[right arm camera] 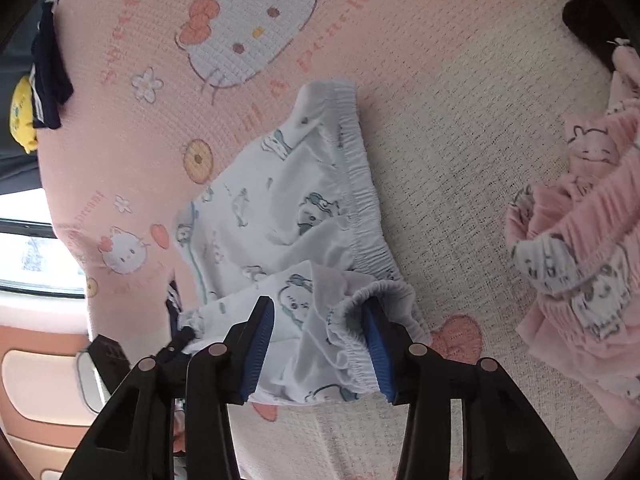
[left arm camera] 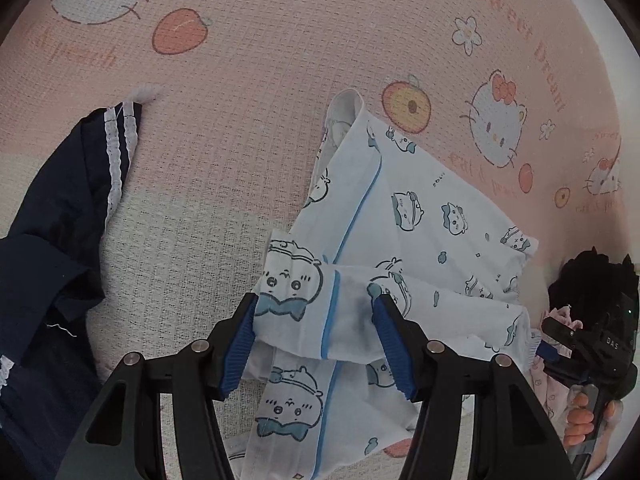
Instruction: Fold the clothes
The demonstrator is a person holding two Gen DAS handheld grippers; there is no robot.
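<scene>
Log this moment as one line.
step: folding | left gripper: on shorts | right gripper: at waistband | surface: blanket

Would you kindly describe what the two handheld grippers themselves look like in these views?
The left gripper and right gripper match: black angular plastic finger arms with cut-out windows, round silver pivot pins, and ribbed blue rubber pads. The left wrist view shows white "DAS" lettering on the right gripper's black body.

Both wrist views close, angled down over tongs – share white shorts (left arm camera: 400,216) (opposite ends) on pink blanket (left arm camera: 280,40).

Matt printed cotton shorts (left arm camera: 404,216) — coarse waffle-weave blanket (left arm camera: 280,40), ribbed rubbery fingers (left arm camera: 390,336).
</scene>
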